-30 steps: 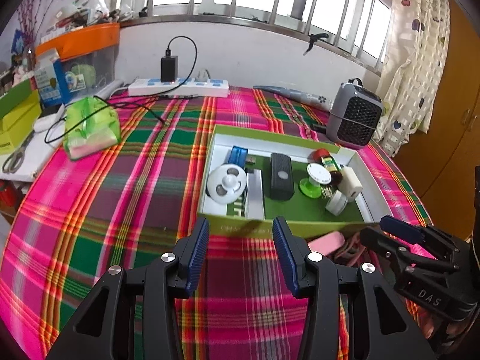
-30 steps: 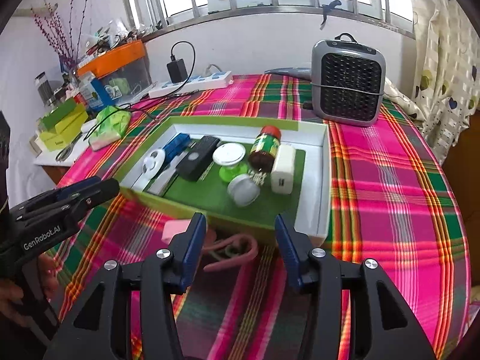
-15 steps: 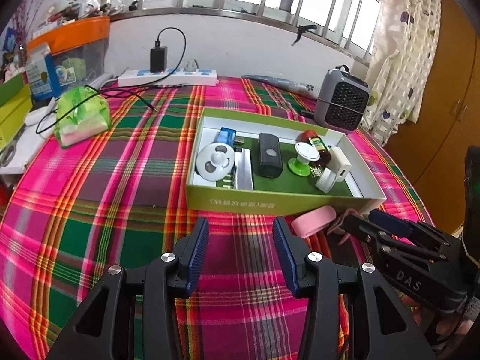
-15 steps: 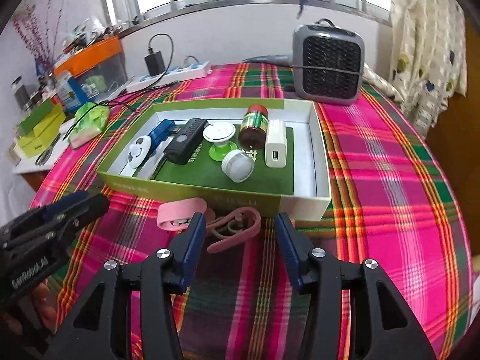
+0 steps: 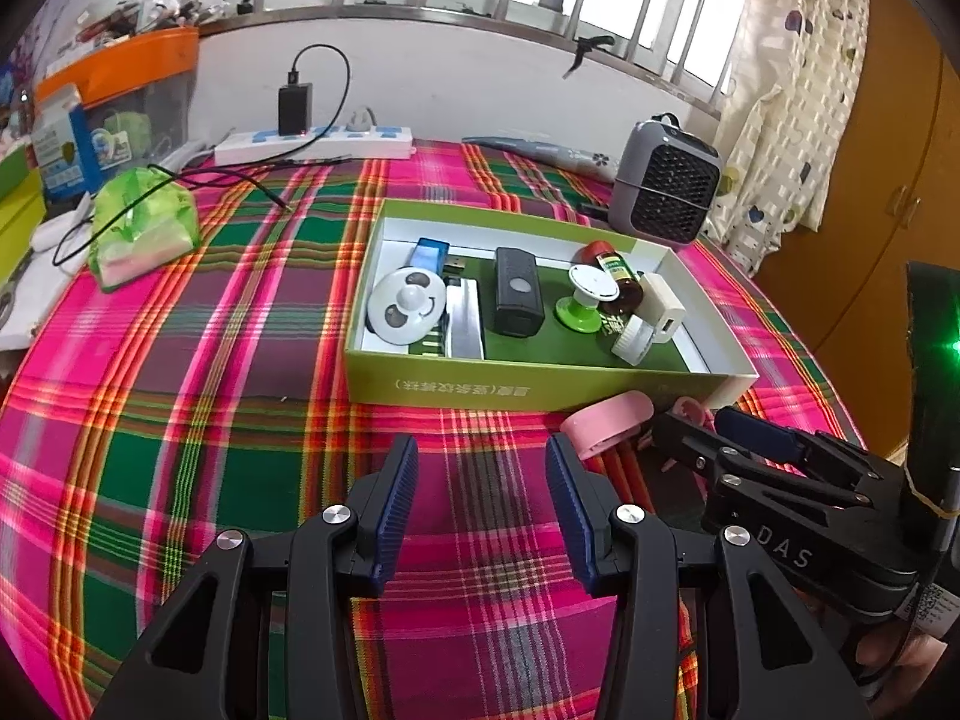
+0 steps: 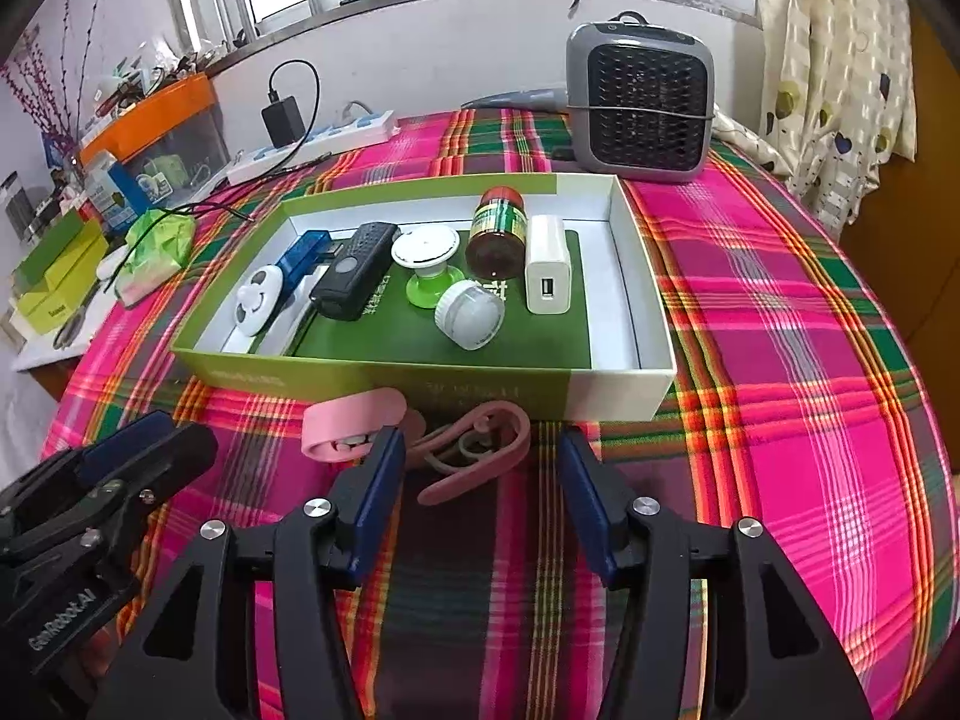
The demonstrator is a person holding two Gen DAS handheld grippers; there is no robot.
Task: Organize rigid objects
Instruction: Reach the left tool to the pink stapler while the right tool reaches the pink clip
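Your right hand-held gripper [image 6: 474,483] is tilted down at the plaid tabletop [image 6: 780,360], jaws opening, nothing pressed between the pads. The pink clip [image 6: 474,450], the loose piece still outside the green box [image 6: 372,378], lies just ahead of the fingertips and just in front of the box's near wall. Its long axis runs crosswise to your line of approach, slanting from lower left to upper right, so the jaws would straddle its narrow width rather than its length. A second pink item, a flat rounded case [image 6: 354,420], sits just left of the clip, close to your left fingertip [image 6: 384,456]; judge it a risk of being nudged on the way in.

Your left hand-held gripper [image 5: 480,480] is open and empty over bare cloth, with the pink case [image 5: 606,423] off to its right. The right hand is clearly nearer.

The right wrist view shows the whole clip, loops and all. The left wrist view hides most of it behind the right hand-held gripper's body [image 5: 780,480], but shows the box's front lettering and the contents, black remote [image 5: 516,291] included, from the other side.
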